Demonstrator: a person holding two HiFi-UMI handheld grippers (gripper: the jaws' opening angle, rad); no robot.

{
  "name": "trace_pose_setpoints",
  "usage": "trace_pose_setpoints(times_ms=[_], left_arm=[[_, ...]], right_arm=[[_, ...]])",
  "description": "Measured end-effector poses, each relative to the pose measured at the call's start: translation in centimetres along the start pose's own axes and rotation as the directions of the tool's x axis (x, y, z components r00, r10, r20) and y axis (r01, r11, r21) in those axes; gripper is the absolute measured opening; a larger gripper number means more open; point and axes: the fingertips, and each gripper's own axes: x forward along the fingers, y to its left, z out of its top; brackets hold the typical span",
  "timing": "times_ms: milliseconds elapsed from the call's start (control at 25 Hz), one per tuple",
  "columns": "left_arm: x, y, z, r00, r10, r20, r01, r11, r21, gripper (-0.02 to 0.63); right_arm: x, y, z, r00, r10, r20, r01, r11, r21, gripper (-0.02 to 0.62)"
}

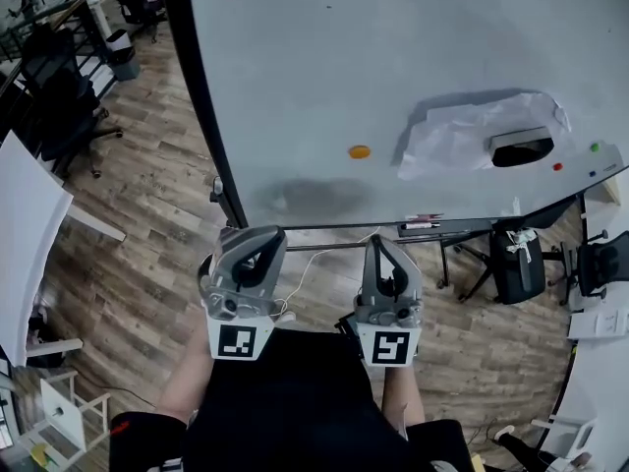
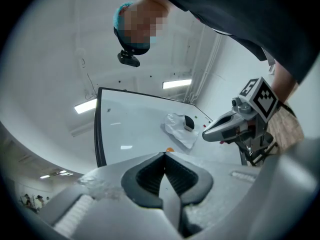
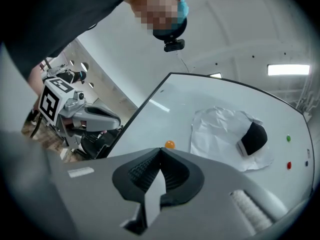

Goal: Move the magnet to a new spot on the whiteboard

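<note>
A small orange magnet (image 1: 360,151) sticks to the big whiteboard (image 1: 324,77), low and near its middle. The magnet (image 2: 170,149) peeks just over the tips of my left gripper (image 2: 164,156), and in the right gripper view the magnet (image 3: 170,144) sits just above my right gripper (image 3: 160,151). Both grippers stand side by side short of the board's lower edge, apart from the magnet. My left gripper (image 1: 267,234) and right gripper (image 1: 379,242) have their jaws shut with nothing between them.
A crumpled white sheet (image 1: 462,131) with a black eraser (image 1: 521,148) clings to the board at right, beside a green dot (image 1: 595,147) and a red dot (image 1: 557,166). Markers lie on the tray (image 1: 423,225). Office chairs (image 1: 59,106) stand on the wooden floor at left.
</note>
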Motion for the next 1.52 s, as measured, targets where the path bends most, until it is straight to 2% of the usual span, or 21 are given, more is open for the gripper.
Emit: trace_pose_setpoints(times_ms=[400, 600, 920, 1520], left_arm=[[0.5, 1.0, -0.5, 0.998, 0.043, -0.035, -0.041, 0.998, 0.049, 0.002], [1.2, 1.4, -0.6, 0.999, 0.046, -0.027, -0.044, 0.997, 0.056, 0.002], [2.3, 1.8, -1.3, 0.999, 0.034, -0.013, -0.034, 0.998, 0.047, 0.002], [2.8, 2.1, -2.5, 1.000, 0.003, -0.018, -0.003, 1.000, 0.008, 0.002]], right_arm=[[3.6, 0.1, 1.2, 0.993, 0.065, 0.099, -0.063, 0.998, -0.026, 0.002], [5.1, 0.0, 1.7, 0.990, 0.079, 0.121, -0.073, 0.996, -0.052, 0.002], [7.1, -1.1, 1.2, 0.995, 0.040, 0.095, -0.034, 0.997, -0.065, 0.002], [9.4, -1.8, 0.3, 0.997, -0.020, 0.070, 0.020, 1.000, 0.005, 0.006]])
